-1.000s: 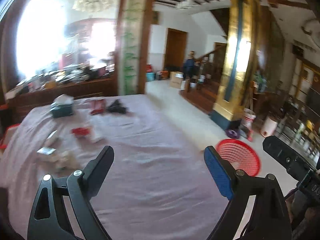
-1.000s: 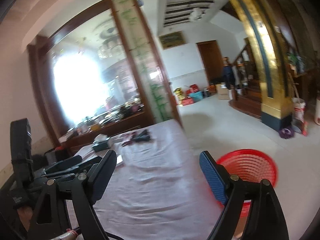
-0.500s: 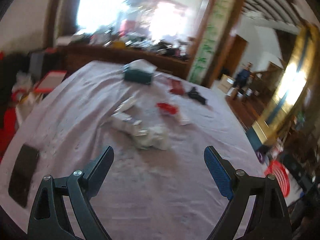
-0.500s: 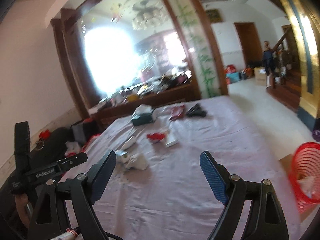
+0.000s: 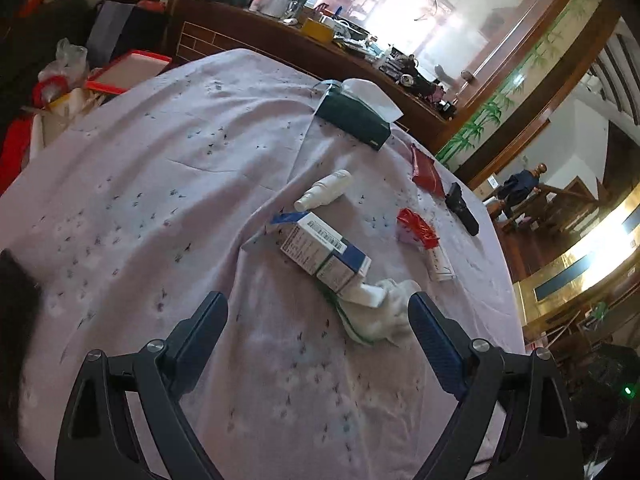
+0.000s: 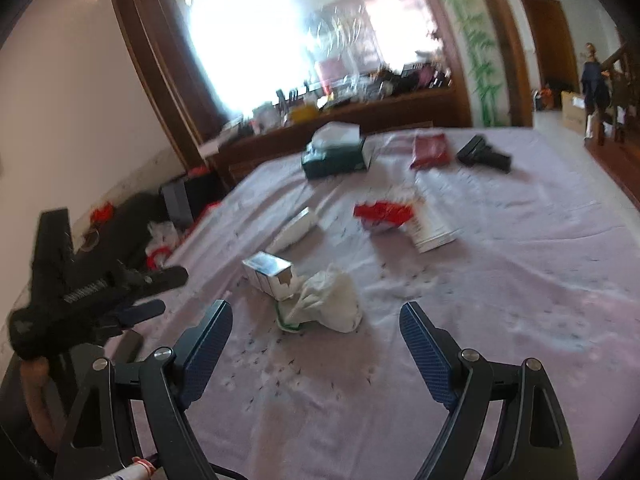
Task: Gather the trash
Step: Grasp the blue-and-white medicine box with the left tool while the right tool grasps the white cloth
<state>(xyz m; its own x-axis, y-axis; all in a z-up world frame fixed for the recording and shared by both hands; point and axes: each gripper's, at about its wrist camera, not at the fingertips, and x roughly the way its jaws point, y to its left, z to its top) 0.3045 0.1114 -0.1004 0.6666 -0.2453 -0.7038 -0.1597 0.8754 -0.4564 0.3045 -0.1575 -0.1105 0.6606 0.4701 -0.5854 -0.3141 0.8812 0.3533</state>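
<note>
Trash lies on a table under a lilac cloth (image 5: 160, 184). A crumpled white tissue (image 5: 376, 312) (image 6: 332, 304) lies just ahead of both grippers. Beside it is a white and blue carton (image 5: 324, 252) (image 6: 268, 274). Farther off are a small white bottle (image 5: 324, 194) (image 6: 296, 228), a red wrapper (image 5: 416, 228) (image 6: 382, 214) and a white packet (image 5: 438, 264) (image 6: 432, 228). My left gripper (image 5: 318, 316) is open and empty above the cloth. My right gripper (image 6: 316, 328) is open and empty, with the tissue just beyond its jaws. The left gripper also shows in the right wrist view (image 6: 132, 288).
A dark green tissue box (image 5: 352, 118) (image 6: 336, 156), a red pouch (image 5: 426, 168) (image 6: 430, 150) and a black object (image 5: 462, 208) (image 6: 484, 156) sit at the far side. A cluttered wooden sideboard (image 5: 280, 36) stands behind. Bags and a red tray (image 5: 128, 70) lie left of the table.
Both views have swung left and down from the floor and red basket onto the table. Both grippers have come closer to the tissue and carton. The jaws stayed open.
</note>
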